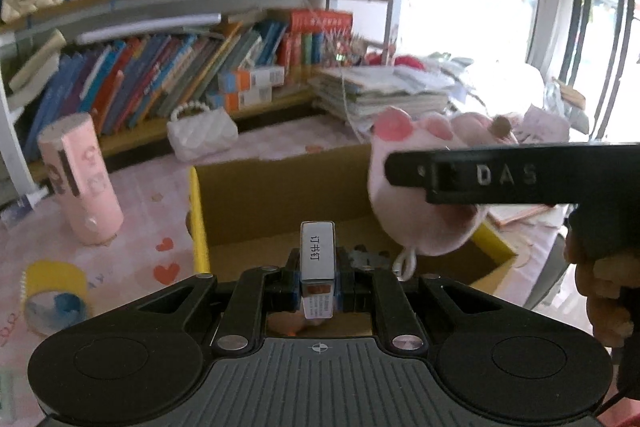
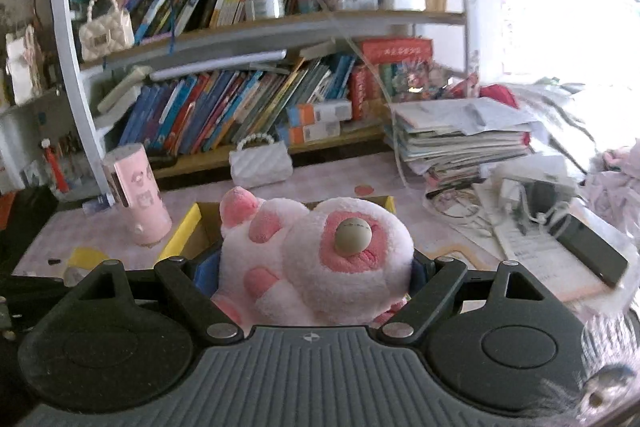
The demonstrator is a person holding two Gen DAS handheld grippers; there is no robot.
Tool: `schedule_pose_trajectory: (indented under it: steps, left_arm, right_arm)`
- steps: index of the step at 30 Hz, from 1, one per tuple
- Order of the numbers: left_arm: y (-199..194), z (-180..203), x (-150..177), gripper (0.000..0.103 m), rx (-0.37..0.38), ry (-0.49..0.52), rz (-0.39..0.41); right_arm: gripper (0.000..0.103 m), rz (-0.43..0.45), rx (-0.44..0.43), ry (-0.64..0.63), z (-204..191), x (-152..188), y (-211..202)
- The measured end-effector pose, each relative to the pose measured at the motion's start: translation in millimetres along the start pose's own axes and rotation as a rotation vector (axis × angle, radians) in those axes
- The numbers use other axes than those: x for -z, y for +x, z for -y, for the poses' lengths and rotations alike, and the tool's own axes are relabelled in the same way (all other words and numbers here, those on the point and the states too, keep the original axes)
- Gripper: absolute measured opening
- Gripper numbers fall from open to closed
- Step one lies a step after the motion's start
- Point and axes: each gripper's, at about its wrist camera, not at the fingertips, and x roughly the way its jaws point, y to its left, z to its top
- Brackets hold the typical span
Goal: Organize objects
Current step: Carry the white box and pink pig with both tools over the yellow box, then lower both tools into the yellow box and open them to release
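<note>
My left gripper (image 1: 318, 269) is shut on a small white staple box (image 1: 317, 251), held upright over the near edge of an open cardboard box (image 1: 256, 195) with yellow flaps. My right gripper (image 2: 316, 271) is shut on a pink and white plush toy (image 2: 320, 259) with a round beige button on it. The toy fills the space between the jaws and hides the fingertips. In the left wrist view that plush toy (image 1: 416, 211) hangs above the box's right side, with a black finger of the right gripper (image 1: 480, 179) across it. A hand holds that gripper's handle at the right edge.
A pink cylindrical tumbler (image 1: 80, 183) and a yellow tape roll (image 1: 54, 297) stand left of the box. A white quilted handbag (image 1: 202, 137) sits behind it, below the bookshelf. Stacked papers (image 2: 460, 139) and a black flat device (image 2: 588, 255) crowd the table's right side.
</note>
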Motion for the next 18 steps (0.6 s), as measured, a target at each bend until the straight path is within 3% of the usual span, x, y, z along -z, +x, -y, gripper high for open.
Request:
schedule_pose_trajectory:
  steps: [10,18]
  left_arm:
    - [47.7,3.4,10.5,0.013,-0.026,-0.033,-0.122]
    - [57.3,0.0,13.3,0.013,-0.026,-0.057,-0.153]
  right_arm:
    - [0.084,-0.186,-0.085,-0.019,9.7,-2.1,80.0]
    - [0.084,-0.324,-0.119,-0.106,1.1,3.9,121.5]
